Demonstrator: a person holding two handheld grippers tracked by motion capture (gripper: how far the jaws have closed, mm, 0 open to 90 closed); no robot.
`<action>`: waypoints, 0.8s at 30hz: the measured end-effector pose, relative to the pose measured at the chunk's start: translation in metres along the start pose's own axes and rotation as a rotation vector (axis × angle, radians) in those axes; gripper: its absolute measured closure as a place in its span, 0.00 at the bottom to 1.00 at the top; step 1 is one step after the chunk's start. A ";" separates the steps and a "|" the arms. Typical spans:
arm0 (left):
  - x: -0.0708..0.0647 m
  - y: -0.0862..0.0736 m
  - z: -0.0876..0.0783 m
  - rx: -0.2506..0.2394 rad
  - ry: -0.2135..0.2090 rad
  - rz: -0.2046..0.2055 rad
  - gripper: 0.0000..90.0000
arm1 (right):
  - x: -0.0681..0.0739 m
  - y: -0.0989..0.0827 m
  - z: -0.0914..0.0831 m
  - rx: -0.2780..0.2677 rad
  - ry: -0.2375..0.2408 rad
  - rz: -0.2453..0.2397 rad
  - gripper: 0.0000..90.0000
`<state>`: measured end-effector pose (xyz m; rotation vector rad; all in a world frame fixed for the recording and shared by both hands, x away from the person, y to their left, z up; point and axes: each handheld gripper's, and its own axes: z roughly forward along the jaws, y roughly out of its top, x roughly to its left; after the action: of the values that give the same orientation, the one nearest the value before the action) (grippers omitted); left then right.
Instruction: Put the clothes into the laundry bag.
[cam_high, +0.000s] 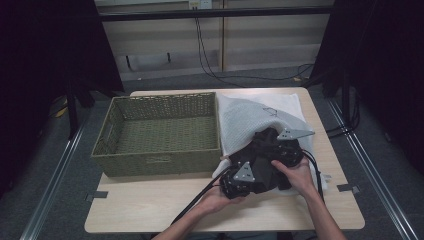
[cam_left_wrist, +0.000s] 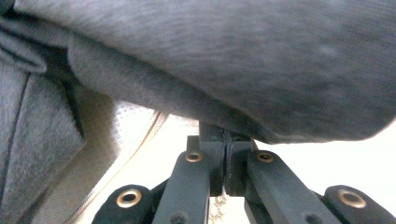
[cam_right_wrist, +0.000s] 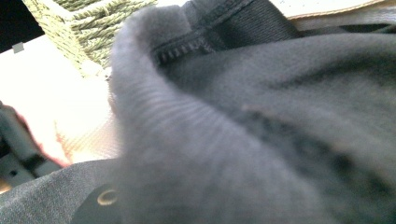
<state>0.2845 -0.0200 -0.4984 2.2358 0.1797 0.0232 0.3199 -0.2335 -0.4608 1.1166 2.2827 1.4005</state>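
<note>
The wicker basket (cam_high: 160, 132) stands empty, off to the left of both grippers. Between them, the dark garment (cam_high: 265, 155) lies bunched over a white cloth (cam_high: 250, 117). The left gripper (cam_left_wrist: 224, 140) is clenched on its hem; the right gripper (cam_high: 290, 150) looks buried in folds, probably gripping. A thin pinch could slip, or drag the cloth along

There was one woven basket (cam_high: 160, 131) on the surface (cam_high: 150, 205); one white cloth (cam_high: 250, 115) lay beside it; one dark garment (cam_high: 265, 155) sat on that cloth; two grippers, one left gripper (cam_high: 239, 181) and one right gripper (cam_high: 288, 147), were there.
</note>
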 end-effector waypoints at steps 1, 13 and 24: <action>0.005 -0.002 -0.003 -0.015 -0.031 -0.017 0.99 | 0.000 0.000 0.000 0.001 -0.002 -0.004 0.89; -0.014 0.004 -0.015 -0.081 -0.133 0.035 1.00 | -0.011 0.009 0.012 0.023 -0.032 -0.004 0.90; -0.023 0.003 -0.017 -0.083 -0.155 0.052 1.00 | -0.036 0.016 0.038 0.036 -0.150 -0.015 0.92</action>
<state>0.2609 -0.0122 -0.4846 2.1487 0.0356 -0.1126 0.3725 -0.2302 -0.4731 1.1707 2.2139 1.2312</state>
